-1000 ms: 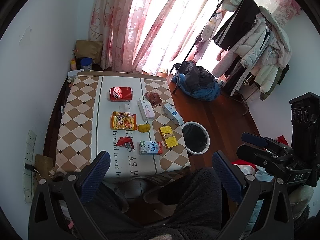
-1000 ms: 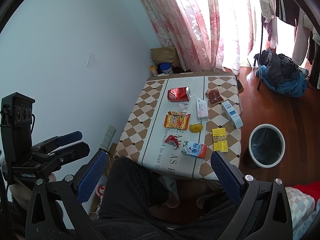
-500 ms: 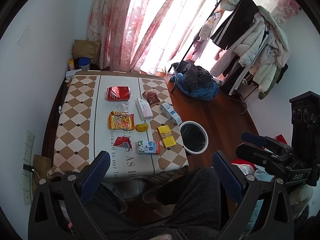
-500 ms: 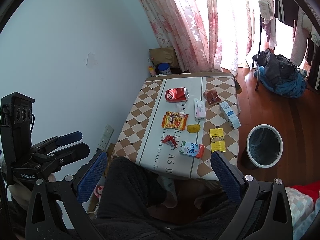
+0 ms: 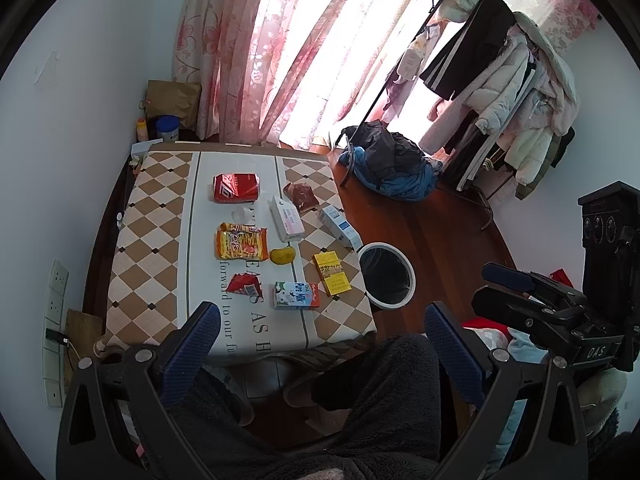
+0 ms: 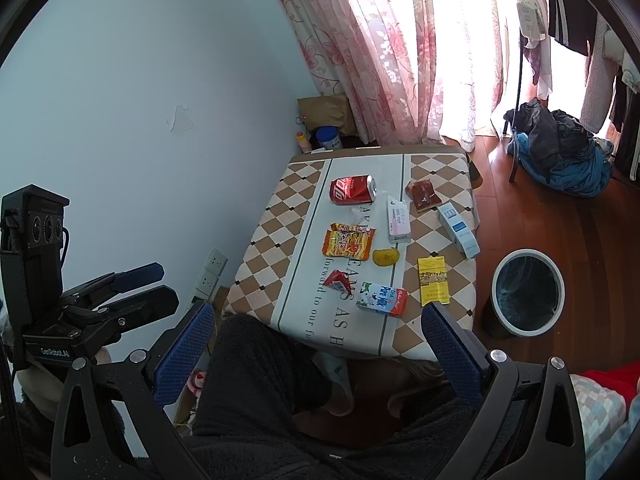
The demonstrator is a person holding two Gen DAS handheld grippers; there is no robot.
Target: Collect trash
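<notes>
At the bottom of the left wrist view the left gripper [image 5: 320, 336] has its blue-padded jaws spread wide with nothing between them, poised high above a lap in dark fleecy trousers [image 5: 360, 412] that fills the lower middle of the frame. The right gripper [image 6: 316, 332] is likewise wide open and empty at the bottom of its own view, over the same dark lap. Each gripper also shows in the other camera: the right one at the right edge of the left view, the left one at the left edge of the right view, both held out level above the knees and well clear of the table. Just beyond the knees, in the centre of both frames, stands a low table [image 5: 152, 216] under a brown-and-white checked cloth. Nearest on it lie a milk carton [image 5: 296, 295] on its side, a small red wrapper [image 5: 245, 283] to its left and a yellow flat box [image 5: 331, 278] to its right. Farther up the frame come an orange peel [image 5: 283, 255] and an orange snack bag [image 5: 241, 244], then a white box [image 5: 285, 218], a blue-and-white box [image 5: 340, 227] at the table's right edge, a brown packet [image 5: 301, 197] and, farthest, a crushed red can [image 5: 235, 187]. On the wooden floor just right of the table stands a round bin [image 5: 386, 280] with a dark liner, open-topped. Behind, pink flowered curtains [image 5: 256, 48] fill the upper frame.
</notes>
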